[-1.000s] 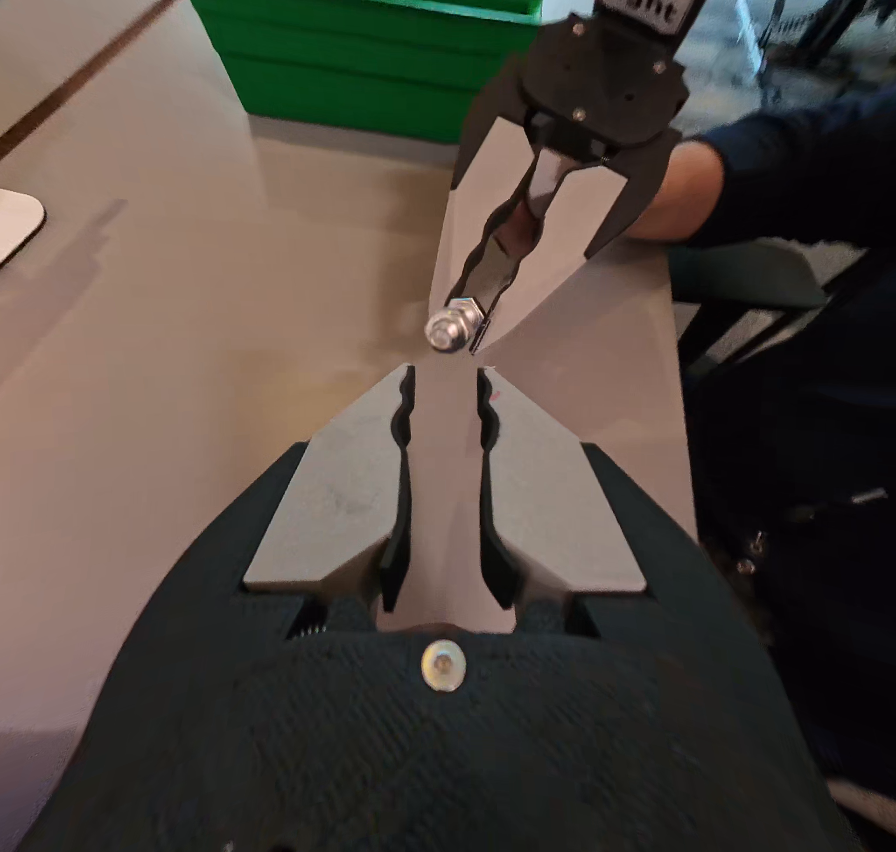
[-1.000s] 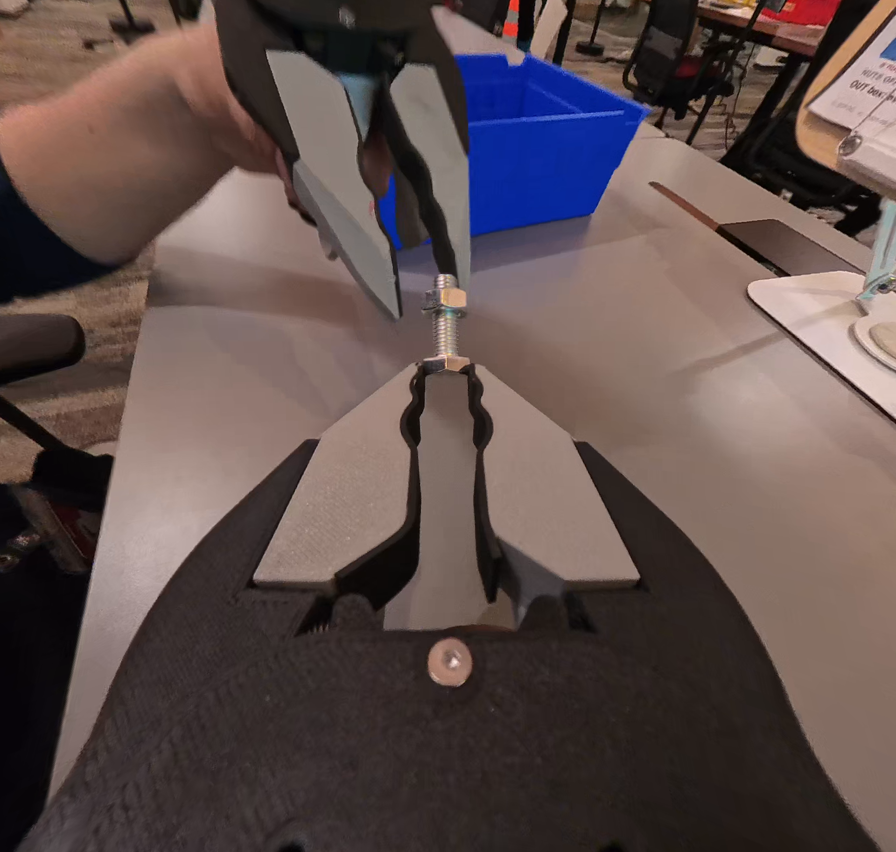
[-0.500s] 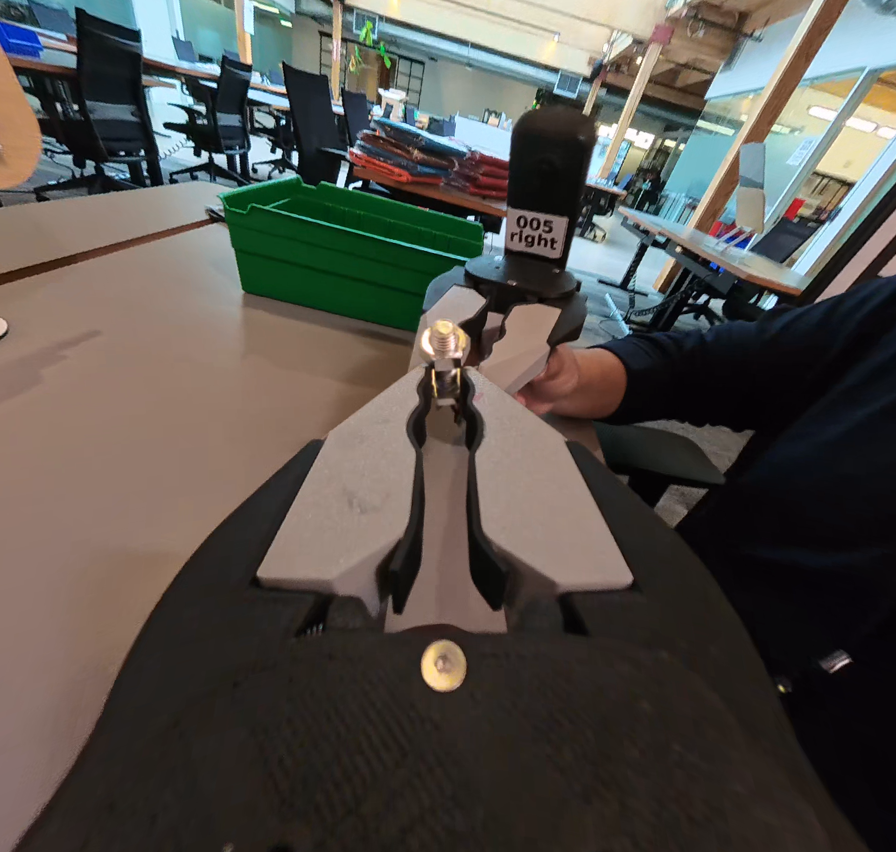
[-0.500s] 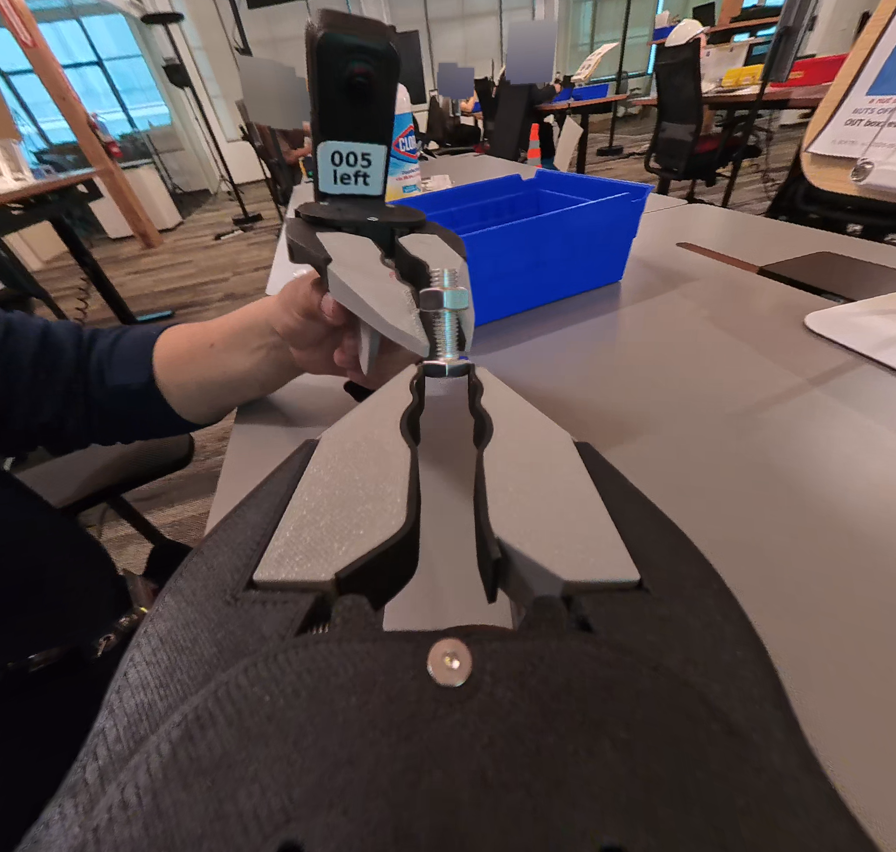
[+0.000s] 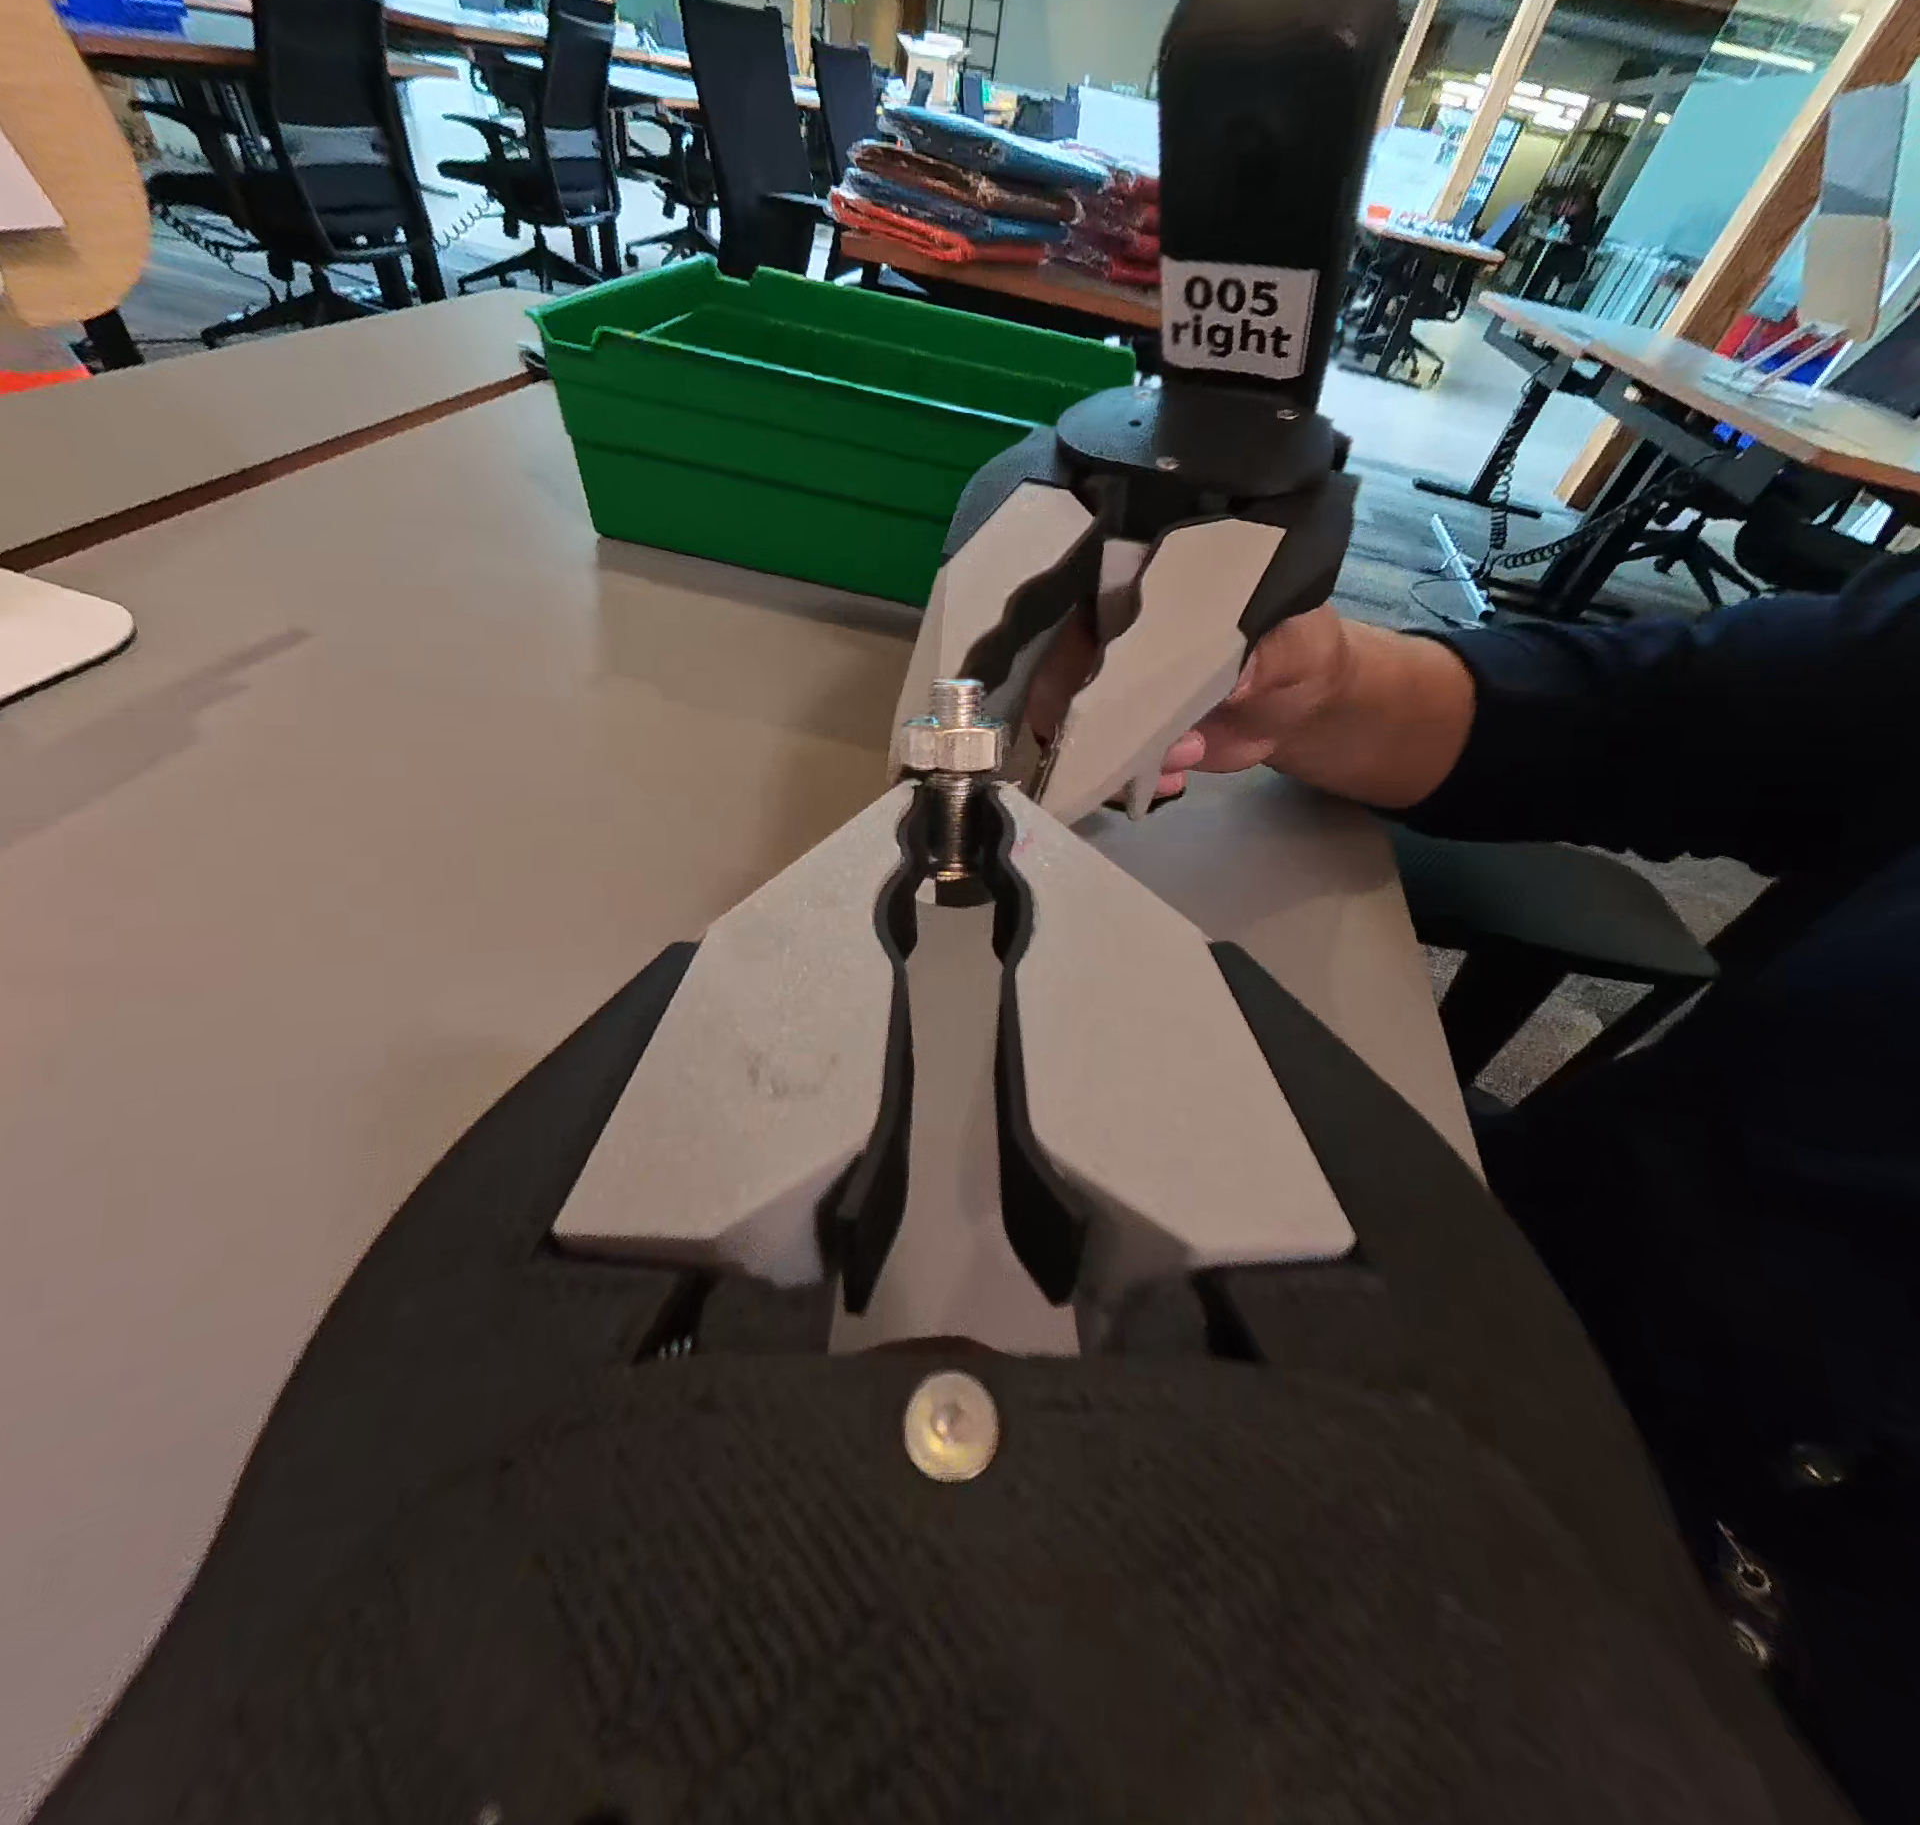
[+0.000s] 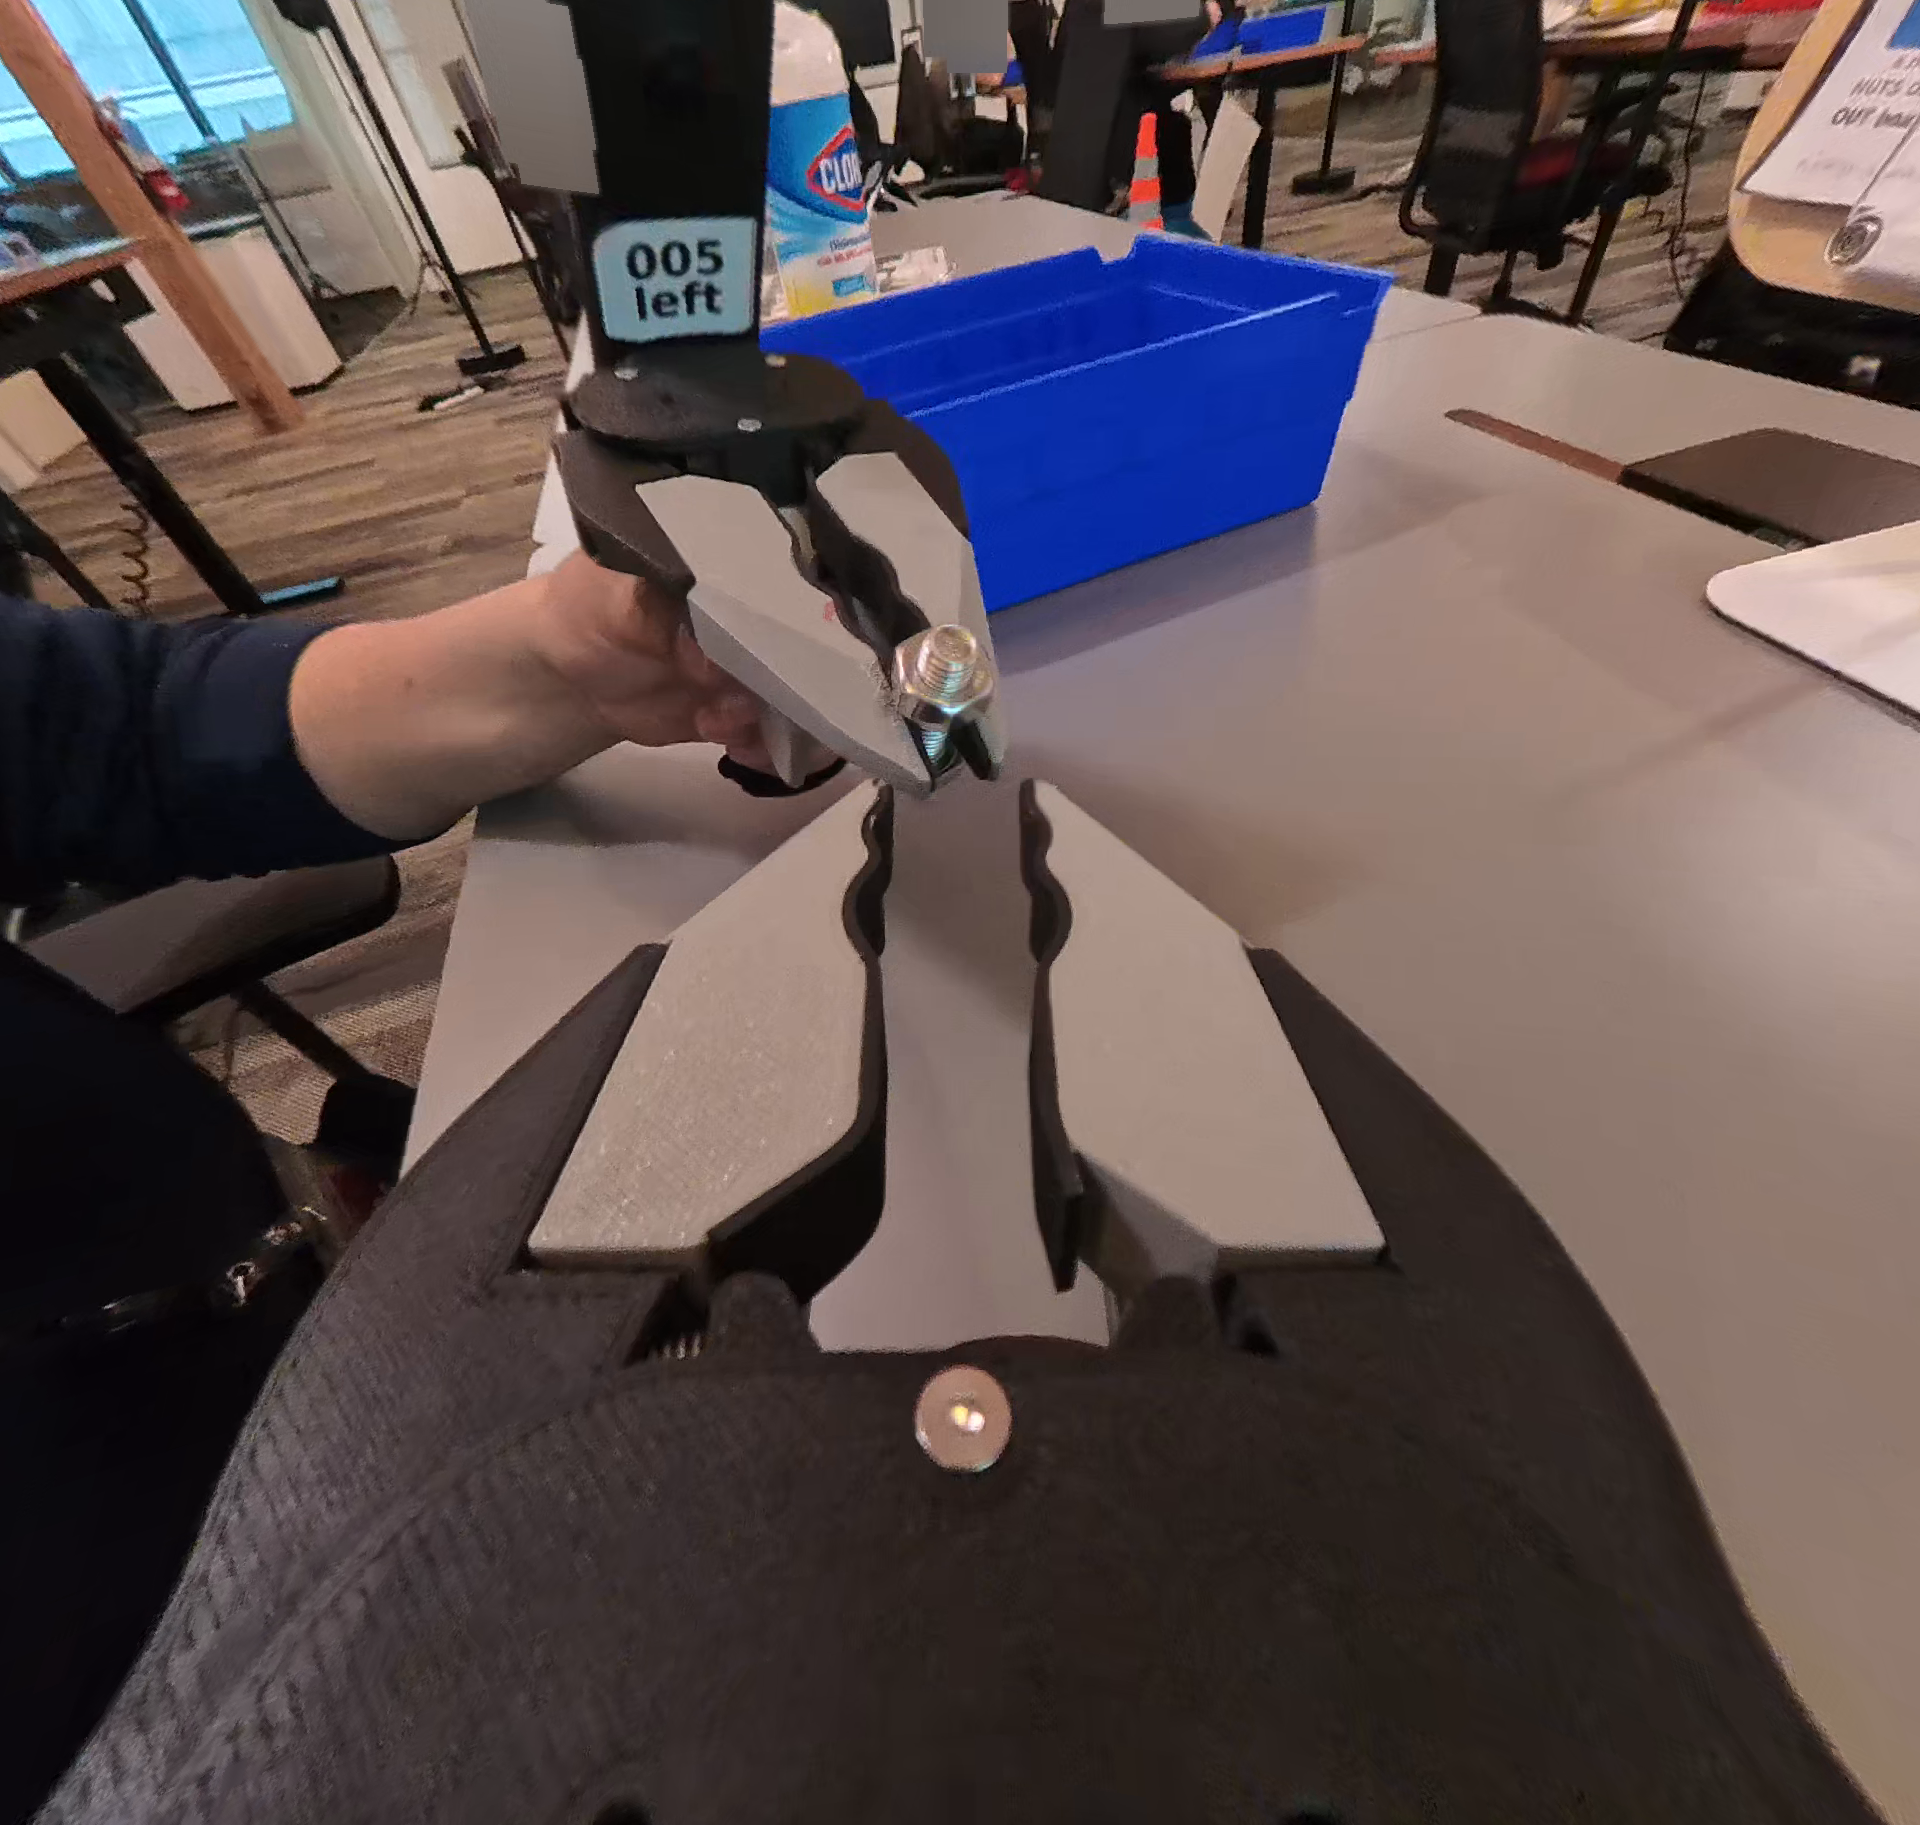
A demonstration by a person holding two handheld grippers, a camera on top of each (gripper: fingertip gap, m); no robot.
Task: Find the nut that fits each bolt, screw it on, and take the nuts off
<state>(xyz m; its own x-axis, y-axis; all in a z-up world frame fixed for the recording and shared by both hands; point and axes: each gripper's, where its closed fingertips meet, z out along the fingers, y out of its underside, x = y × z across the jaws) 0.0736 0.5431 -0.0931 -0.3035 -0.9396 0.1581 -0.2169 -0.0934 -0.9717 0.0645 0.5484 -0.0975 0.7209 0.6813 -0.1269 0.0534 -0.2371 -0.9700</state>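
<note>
Left tool (image 6: 940, 736) gripping bolt (image 6: 940, 658), right tool (image 6: 954, 804) open

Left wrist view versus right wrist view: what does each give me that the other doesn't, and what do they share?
Only the left wrist view shows the green bin on the table and the shank of the bolt clamped between the left gripper's pads, nut just above the tips.

Only the right wrist view shows the blue bin and the right gripper's own fingers spread, with nothing between them.

Both show the silver bolt and nut held by the left gripper, the other hand-held gripper, and the grey table.
</note>
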